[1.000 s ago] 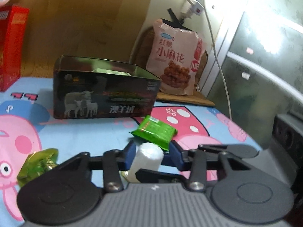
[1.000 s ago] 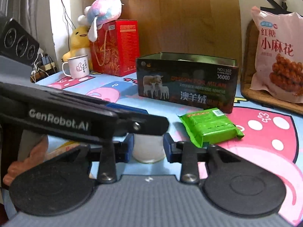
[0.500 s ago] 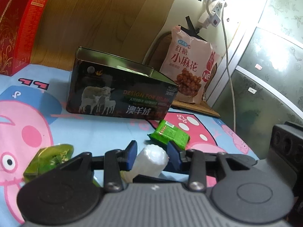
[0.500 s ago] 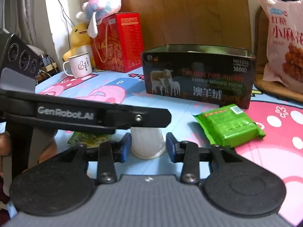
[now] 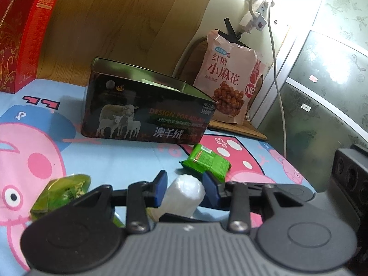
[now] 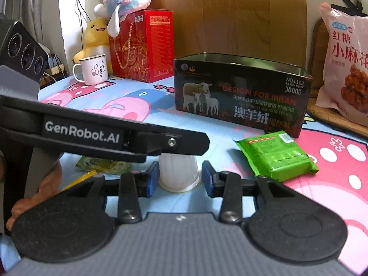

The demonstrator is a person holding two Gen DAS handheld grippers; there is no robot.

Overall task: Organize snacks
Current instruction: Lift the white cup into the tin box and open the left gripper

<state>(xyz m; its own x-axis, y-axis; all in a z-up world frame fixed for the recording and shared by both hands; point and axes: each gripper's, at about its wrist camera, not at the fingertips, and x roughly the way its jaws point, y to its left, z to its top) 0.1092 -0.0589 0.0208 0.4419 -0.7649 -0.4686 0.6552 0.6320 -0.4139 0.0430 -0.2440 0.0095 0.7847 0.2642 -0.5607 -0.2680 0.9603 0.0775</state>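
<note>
Nearest, the left gripper (image 5: 184,187) jaws hold a white jelly cup (image 5: 185,192) tilted above the bench (image 5: 128,158), the right gripper (image 6: 180,176) jaws narrowly flanking it, beyond lie a green packet (image 6: 277,155) and open tin (image 6: 241,94).

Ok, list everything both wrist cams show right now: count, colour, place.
white cup-shaped snack: 1, white, between the left gripper's fingers
green packet: 1, bright green, on the mat in front of the tin
tin box: 1, black with sheep picture, open top, mid-table
kiwi-green wrapper: 1, yellow-green, mat, near left
pink snack bag: 1, pink, upright against the wall
red gift box: 1, red, table's back
mug: 1, white, beside the red gift box
plush toys: 2, yellow and pastel, by the red gift box
left gripper: around the snack
right gripper: open, just behind that snack
</note>
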